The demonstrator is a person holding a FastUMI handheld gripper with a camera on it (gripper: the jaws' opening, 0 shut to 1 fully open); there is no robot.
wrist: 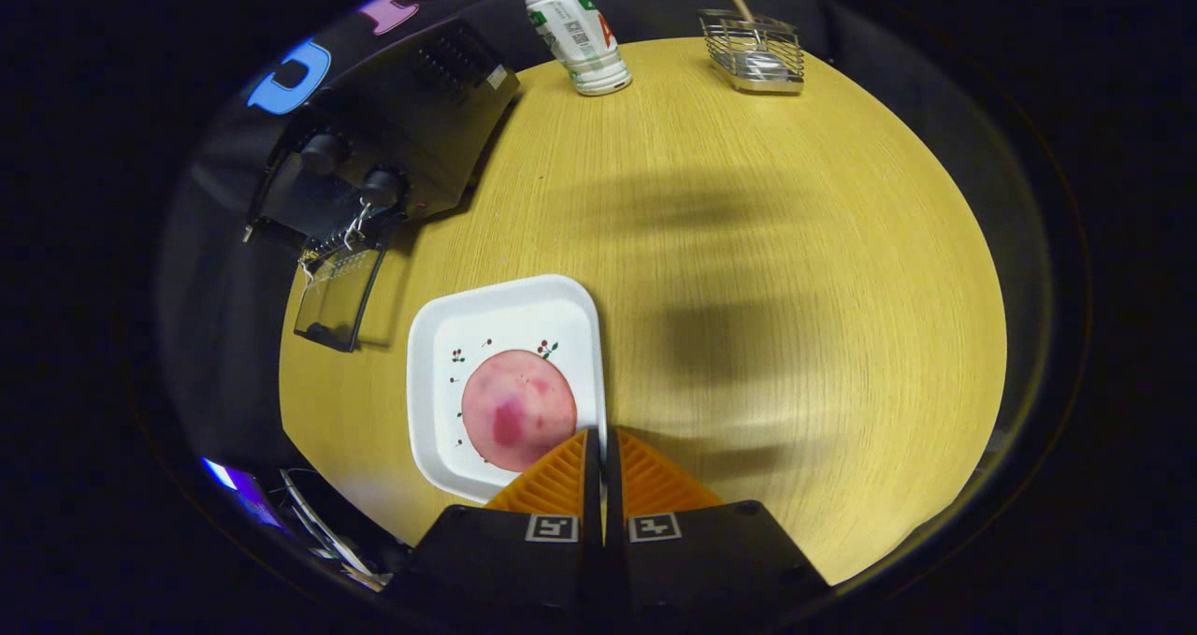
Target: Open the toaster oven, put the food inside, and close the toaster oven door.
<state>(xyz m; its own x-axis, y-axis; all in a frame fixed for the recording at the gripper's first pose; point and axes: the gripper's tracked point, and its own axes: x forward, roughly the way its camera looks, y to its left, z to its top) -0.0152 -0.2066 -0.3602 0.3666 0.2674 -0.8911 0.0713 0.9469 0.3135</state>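
A white square plate lies on the wooden table, carrying a round pink slice of food. My gripper is shut on the plate's right rim, which runs in between the two fingers, and the food lies just to their left. Beyond the plate to the left stands the black toaster oven with two knobs. Its glass door is open and folded down toward the plate.
A white bottle with a green label stands at the far side of the table. To its right is a wire basket with a wooden stick in it. Broad shadows fall across the tabletop to the right of the plate.
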